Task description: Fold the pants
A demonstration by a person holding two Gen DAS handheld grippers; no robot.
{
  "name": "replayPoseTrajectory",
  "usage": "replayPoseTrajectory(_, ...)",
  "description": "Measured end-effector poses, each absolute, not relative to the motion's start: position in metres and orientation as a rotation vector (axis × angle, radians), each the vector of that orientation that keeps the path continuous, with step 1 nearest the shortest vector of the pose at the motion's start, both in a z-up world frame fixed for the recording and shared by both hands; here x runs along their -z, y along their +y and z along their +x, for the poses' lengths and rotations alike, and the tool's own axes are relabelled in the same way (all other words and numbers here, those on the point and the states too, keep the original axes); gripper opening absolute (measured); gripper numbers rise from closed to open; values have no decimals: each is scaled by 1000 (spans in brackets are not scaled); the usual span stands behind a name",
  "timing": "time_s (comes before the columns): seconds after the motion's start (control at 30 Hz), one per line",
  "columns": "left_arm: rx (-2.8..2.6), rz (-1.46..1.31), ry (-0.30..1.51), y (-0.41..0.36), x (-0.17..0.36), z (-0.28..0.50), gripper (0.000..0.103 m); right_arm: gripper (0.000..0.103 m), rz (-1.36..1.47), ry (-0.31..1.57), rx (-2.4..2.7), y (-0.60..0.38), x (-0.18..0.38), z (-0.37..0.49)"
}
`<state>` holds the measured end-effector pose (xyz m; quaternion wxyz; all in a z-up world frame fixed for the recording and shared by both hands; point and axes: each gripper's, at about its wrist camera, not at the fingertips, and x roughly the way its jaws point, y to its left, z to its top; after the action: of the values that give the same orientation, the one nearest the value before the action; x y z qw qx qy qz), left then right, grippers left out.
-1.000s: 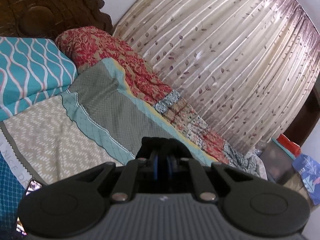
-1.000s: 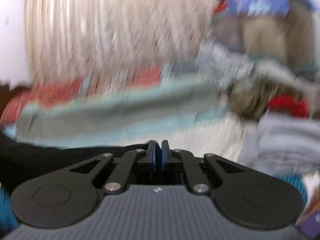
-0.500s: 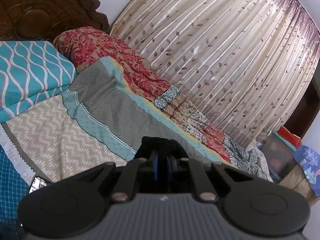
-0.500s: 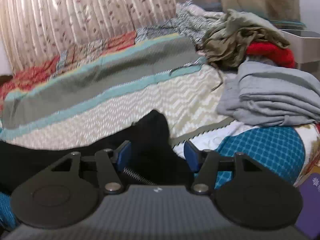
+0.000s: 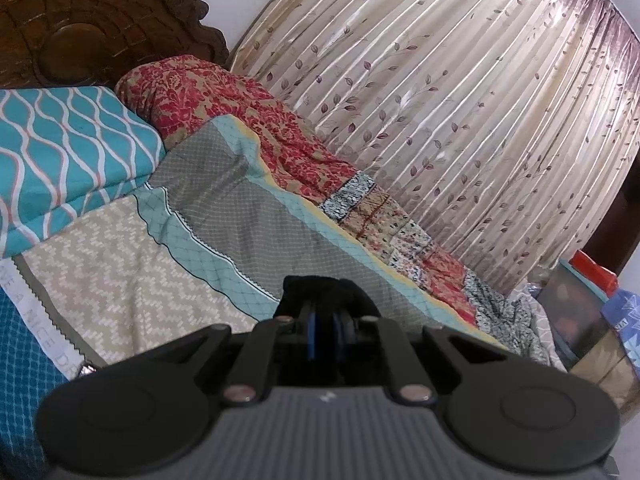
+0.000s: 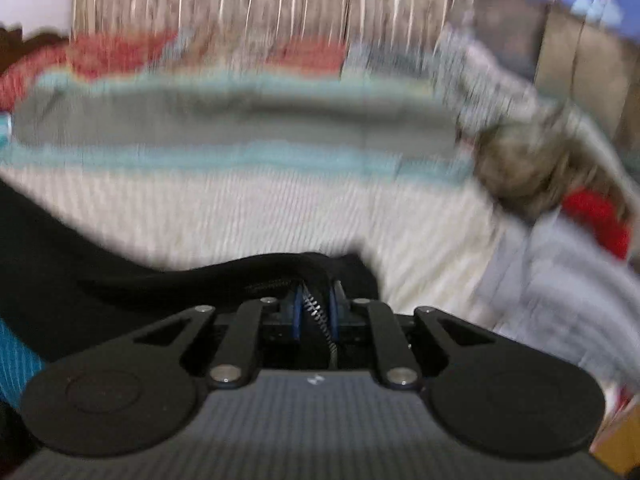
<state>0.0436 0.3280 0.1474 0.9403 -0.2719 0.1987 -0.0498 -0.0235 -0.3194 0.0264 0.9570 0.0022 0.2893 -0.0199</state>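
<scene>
Jaws of right gripper (image 6: 314, 314), open before, now pinch black pants (image 6: 80, 272)

A teal wavy pillow (image 5: 60, 148) lies beside a red floral blanket (image 5: 224, 108), leaf-print curtain (image 5: 460, 92) behind.

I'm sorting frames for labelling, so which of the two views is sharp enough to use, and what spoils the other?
Left wrist view: sharp; curtain leaves and bedspread pattern read clearly, though fisheye bends the curtain folds. Right wrist view: heavy motion blur smears the bedspread and the grey clothes; only the right gripper and the black pants in its jaws stay fairly crisp.
</scene>
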Motion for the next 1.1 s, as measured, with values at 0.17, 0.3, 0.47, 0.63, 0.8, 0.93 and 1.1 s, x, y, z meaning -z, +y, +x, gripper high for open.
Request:
replayPoseTrajectory(0.17,70,-592,404,334,-141,78,8,15,-108,429,135,-334,-73,25)
replayPoseTrajectory(0.3,19,-581,401,326,-134,131,8,16,-99,354,213,-349,-89,109)
replayPoseTrajectory(0.47,-117,-507,535,284,-90,208,36,65,62,451,333,-351,-69,187)
replayPoseTrajectory(0.63,-32,-543,615,286,-40,164,45,63,72,451,167,-331,-24,113)
replayPoseTrajectory(0.8,-7,-655,766,310,9,102,52,64,238,535,164,-363,35,-3)
replayPoseTrajectory(0.93,36,-760,854,309,34,87,61,64,498,611,194,-385,65,-77)
replayPoseTrajectory(1.1,116,-793,941,277,69,103,42,49,808,686,118,-376,92,-94)
